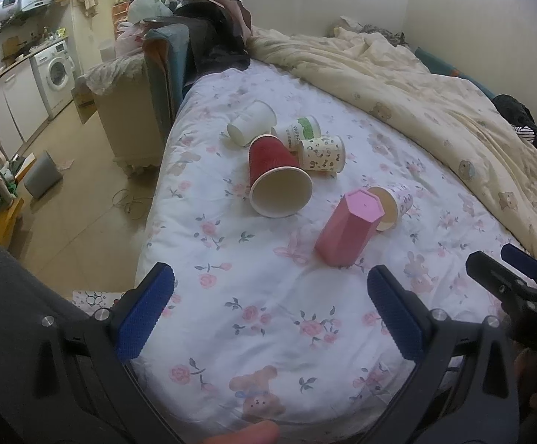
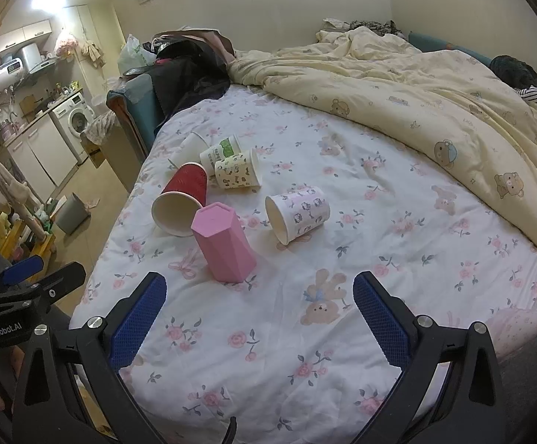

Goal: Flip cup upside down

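Observation:
A pink faceted cup (image 1: 346,231) (image 2: 225,246) stands upside down and slightly tilted on the floral bed sheet (image 1: 268,314) (image 2: 268,333). Around it lie paper cups on their sides: a red one (image 1: 274,177) (image 2: 183,199), a pink-patterned one (image 1: 398,201) (image 2: 300,212), a cream patterned one (image 1: 324,153) (image 2: 237,174), a green-labelled one (image 1: 300,129) (image 2: 222,151) and a white one (image 1: 252,122) (image 2: 190,146). My left gripper (image 1: 270,292) is open and empty, short of the pink cup. My right gripper (image 2: 259,296) is open and empty, near the pink cup's base.
A cream bear-print duvet (image 1: 435,92) (image 2: 435,103) is bunched along the far and right side of the bed. Dark clothes and bags (image 1: 209,33) (image 2: 187,74) pile at the bed's far left corner. The floor, a grey bin (image 1: 42,174) and a washing machine (image 1: 55,70) lie left.

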`<state>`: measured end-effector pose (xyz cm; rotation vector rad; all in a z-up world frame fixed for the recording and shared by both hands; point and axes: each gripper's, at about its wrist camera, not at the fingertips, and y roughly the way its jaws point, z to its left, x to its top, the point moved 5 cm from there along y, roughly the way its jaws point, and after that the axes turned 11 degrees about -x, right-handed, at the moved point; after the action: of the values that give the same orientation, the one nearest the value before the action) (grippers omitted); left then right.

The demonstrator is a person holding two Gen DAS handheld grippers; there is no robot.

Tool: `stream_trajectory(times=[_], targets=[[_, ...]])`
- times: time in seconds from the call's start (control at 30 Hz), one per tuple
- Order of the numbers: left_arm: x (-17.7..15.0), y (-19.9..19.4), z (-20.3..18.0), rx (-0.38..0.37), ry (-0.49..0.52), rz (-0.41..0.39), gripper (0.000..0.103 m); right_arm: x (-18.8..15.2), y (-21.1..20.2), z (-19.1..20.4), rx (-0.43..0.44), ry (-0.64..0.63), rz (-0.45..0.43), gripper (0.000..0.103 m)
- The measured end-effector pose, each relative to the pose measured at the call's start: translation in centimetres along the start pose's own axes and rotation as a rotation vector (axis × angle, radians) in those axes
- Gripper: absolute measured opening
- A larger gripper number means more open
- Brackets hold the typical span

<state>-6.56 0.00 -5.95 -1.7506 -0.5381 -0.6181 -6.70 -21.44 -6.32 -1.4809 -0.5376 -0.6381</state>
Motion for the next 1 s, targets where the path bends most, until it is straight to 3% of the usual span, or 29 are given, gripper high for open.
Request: stream_trajectory(times=[1.0], targets=[[0.16, 0.24, -0.52, -0.004, -0.002, 0.014, 0.103, -0.35, 0.4, 0.32, 0.001, 0.005, 0.013, 0.103]])
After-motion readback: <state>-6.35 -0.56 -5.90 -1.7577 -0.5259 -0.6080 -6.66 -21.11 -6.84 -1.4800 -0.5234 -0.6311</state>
